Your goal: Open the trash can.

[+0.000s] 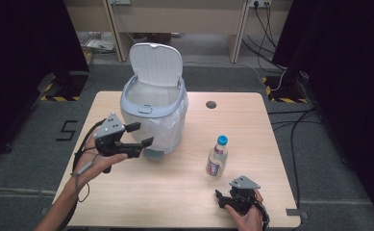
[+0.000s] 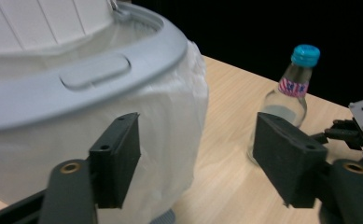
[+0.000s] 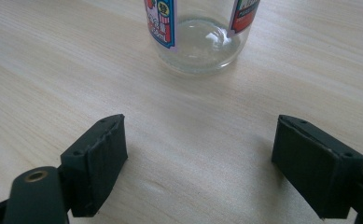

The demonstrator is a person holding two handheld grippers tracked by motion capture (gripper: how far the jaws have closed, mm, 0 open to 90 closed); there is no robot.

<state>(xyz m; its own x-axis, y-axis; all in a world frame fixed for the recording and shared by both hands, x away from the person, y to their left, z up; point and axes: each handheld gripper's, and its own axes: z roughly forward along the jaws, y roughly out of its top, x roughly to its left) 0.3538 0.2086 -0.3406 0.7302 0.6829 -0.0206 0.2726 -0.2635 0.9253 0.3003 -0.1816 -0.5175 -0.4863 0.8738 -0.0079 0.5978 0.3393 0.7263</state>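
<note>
The bottle (image 1: pixel 217 157) stands upright on the table (image 1: pixel 175 192), long axis vertical, blue cap on top, well to the right of the lidded bin (image 1: pixel 154 115) whose lid is tipped up and open; the right gripper (image 1: pixel 221 197) rests low on the table just in front of the bottle, on the person's side, and in the right gripper view its jaws stand wide with bare wood between them and the bottle's clear base (image 3: pixel 198 39) straight ahead — nothing held. The left gripper (image 1: pixel 140 134) hovers beside the bin's front wall, jaws spread wide and empty, the bin's white liner (image 2: pixel 170 126) close behind them in the left gripper view; from there the bottle (image 2: pixel 286 93) lies off to the side and farther away. The right hand is plainly the nearer — my guess is a short, level push forward would bring its jaws round the lower body; the bottle being tall and narrow, a nudge high up could tip it.
</note>
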